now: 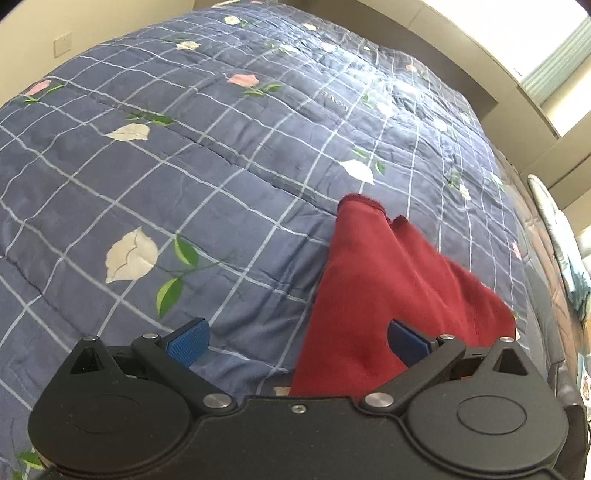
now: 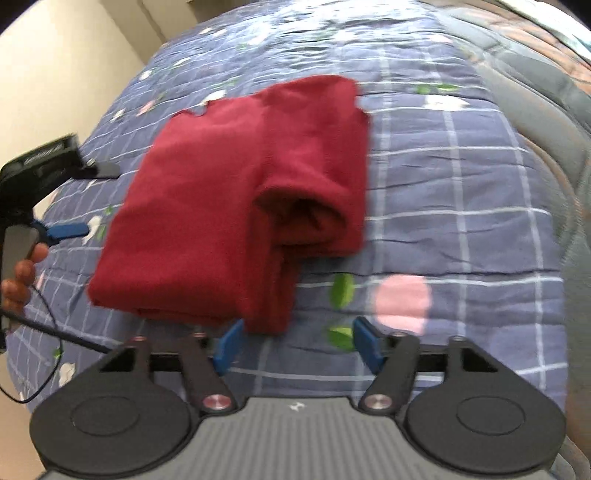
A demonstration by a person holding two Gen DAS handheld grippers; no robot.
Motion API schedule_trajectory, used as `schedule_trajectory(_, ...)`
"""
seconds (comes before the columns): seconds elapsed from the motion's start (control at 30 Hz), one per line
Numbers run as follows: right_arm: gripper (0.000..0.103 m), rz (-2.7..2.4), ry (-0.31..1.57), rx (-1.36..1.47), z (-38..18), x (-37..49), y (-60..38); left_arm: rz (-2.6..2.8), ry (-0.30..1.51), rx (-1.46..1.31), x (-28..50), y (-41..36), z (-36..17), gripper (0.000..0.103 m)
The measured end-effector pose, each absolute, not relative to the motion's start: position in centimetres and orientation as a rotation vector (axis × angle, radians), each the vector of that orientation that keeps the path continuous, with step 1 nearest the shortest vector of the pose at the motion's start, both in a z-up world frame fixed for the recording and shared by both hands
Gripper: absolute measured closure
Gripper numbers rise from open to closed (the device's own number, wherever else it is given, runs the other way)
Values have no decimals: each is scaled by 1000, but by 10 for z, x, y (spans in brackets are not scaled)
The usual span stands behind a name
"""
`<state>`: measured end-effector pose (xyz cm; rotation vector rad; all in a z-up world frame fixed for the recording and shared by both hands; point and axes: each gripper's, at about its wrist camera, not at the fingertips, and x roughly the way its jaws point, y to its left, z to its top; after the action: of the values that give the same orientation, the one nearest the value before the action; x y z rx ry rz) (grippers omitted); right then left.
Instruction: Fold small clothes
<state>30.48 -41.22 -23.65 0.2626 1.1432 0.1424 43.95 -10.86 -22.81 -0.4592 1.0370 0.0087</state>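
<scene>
A dark red garment [image 2: 207,221] lies folded on the bed, with one side rolled over into a thick fold. My right gripper [image 2: 298,347] is open just short of its near corner, and the pads touch nothing. In the left wrist view the red garment [image 1: 388,288] spreads under the right-hand finger [image 1: 408,343] of my left gripper [image 1: 297,343], which stands wide open over the quilt and pinches nothing. The right wrist view also shows the left gripper's blue finger [image 2: 68,230] beside the garment's left edge, held by a hand [image 2: 20,277].
A blue checked quilt with flowers [image 1: 184,177] covers the bed. A beige wall [image 1: 33,33] and a bed frame [image 1: 461,74] run behind it. A grey and brown blanket [image 2: 546,110] lies at the right. A black cable [image 2: 44,332] hangs near the hand.
</scene>
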Motion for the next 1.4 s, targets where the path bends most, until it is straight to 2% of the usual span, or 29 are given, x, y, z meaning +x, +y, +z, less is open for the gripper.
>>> schedule_trajectory(0.07,11,103,1131,293,-235,305,-423,-1,1055,-438,444,-113,-230,1)
schedule_trajectory(0.13,5,77,1108,326,-234,305,-432,-13,1070,-418,447,-117,-233,1)
schedule_trajectory(0.27,0,35,1036,386,-227,303,-446,-22,1124,-369,446,-123,-242,1)
schedule_trajectory(0.47,0,12,938,436,-220,324,-457,-22,1142,-383,441,-126,-249,1)
schedule_trajectory(0.83,0,20,863,597,-240,399,-456,-41,1124,-373,445,-131,-243,1)
schedule_trajectory(1.1,0,66,899,603,-259,420,-450,-78,1093,-360,460,-136,-240,1)
schedule_trajectory(1.23,0,68,973,654,-278,423,-452,-73,1092,-351,466,-135,-244,1)
schedule_trajectory(1.4,0,85,941,674,-290,415,-454,-70,1106,-356,470,-134,-252,1)
